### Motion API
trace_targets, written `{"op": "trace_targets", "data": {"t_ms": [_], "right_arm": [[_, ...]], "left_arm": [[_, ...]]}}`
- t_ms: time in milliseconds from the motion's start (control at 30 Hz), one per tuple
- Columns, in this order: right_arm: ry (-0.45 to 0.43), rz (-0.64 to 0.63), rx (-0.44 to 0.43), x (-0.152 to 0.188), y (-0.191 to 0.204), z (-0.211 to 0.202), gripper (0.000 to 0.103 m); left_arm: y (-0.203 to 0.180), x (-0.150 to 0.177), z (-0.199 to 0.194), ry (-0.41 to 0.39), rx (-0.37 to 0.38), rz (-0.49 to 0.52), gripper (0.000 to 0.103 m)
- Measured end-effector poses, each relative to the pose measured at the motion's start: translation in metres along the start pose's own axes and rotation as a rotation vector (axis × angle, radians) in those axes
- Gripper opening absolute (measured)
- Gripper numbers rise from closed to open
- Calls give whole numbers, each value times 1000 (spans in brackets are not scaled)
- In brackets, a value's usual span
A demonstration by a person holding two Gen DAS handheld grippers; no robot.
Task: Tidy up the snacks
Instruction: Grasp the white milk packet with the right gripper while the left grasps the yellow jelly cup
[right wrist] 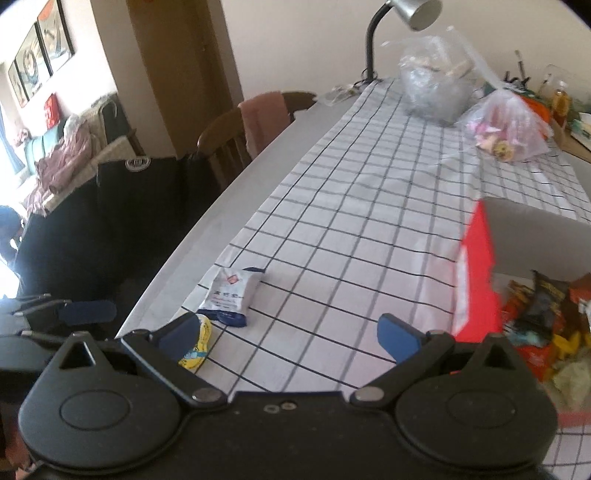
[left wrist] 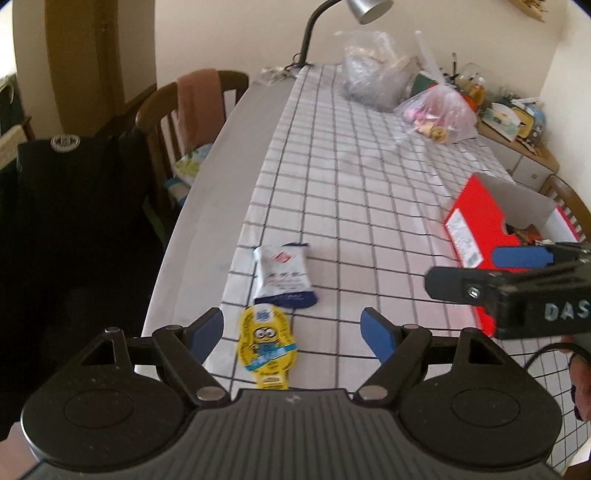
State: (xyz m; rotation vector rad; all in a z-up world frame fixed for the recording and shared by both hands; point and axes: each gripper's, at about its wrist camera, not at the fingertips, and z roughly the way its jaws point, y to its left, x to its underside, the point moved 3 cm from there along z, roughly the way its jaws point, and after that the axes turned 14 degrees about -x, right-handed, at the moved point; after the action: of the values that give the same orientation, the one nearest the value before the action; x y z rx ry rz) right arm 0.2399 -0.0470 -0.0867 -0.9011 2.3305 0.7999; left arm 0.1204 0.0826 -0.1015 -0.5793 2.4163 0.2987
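Note:
A yellow cartoon snack packet (left wrist: 266, 341) lies on the checked tablecloth, just ahead of my open, empty left gripper (left wrist: 293, 334). A white and blue snack packet (left wrist: 283, 276) lies just beyond it. Both also show in the right wrist view, the white packet (right wrist: 229, 291) and the yellow one (right wrist: 197, 349) partly behind the left finger. My right gripper (right wrist: 290, 338) is open and empty, to the left of the red box (right wrist: 476, 273) that holds several snacks (right wrist: 546, 317). The right gripper also shows in the left wrist view (left wrist: 491, 269), beside the box (left wrist: 480, 229).
Two plastic bags (left wrist: 436, 110) sit at the table's far end beside a desk lamp (left wrist: 332, 22). Wooden chairs (left wrist: 192, 107) and a dark garment (left wrist: 74, 206) stand along the table's left edge. A cluttered sideboard (left wrist: 517, 118) is at the far right.

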Motion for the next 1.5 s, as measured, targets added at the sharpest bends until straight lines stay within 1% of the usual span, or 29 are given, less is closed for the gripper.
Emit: {"op": "trace_targets", "data": {"t_ms": [133, 267, 433, 633, 767, 900, 1033, 1100, 1167, 1233, 1400, 1467, 1500], "right_arm": [[51, 1, -1, -7, 4, 29, 102], [102, 10, 2, -13, 4, 57, 101], [156, -10, 9, -22, 9, 91, 100], [208, -57, 15, -30, 20, 129, 98], [236, -81, 23, -29, 25, 149, 96], [254, -94, 38, -28, 28, 164, 94], [259, -101, 66, -28, 31, 172, 87], [264, -97, 80, -27, 32, 176, 85], [273, -98, 84, -26, 33, 177, 77], [281, -97, 82, -26, 34, 180, 72], [265, -98, 68, -26, 32, 177, 60], [262, -96, 64, -27, 29, 176, 53], [258, -98, 61, -27, 27, 174, 52]], "left_arm": [[7, 5, 16, 35, -21, -4, 81], [12, 9, 31, 71, -29, -8, 81], [14, 12, 47, 106, -34, -4, 81], [14, 15, 58, 121, -53, 3, 80], [14, 17, 61, 115, -82, 2, 73], [17, 18, 64, 116, -98, -2, 73], [18, 19, 67, 121, -111, -2, 73], [19, 19, 67, 117, -115, 0, 69], [18, 20, 67, 121, -110, 6, 63], [18, 20, 68, 123, -106, 10, 63], [13, 20, 66, 112, -92, 28, 61], [10, 20, 66, 109, -83, 37, 61], [9, 20, 67, 109, -79, 41, 61]]}}
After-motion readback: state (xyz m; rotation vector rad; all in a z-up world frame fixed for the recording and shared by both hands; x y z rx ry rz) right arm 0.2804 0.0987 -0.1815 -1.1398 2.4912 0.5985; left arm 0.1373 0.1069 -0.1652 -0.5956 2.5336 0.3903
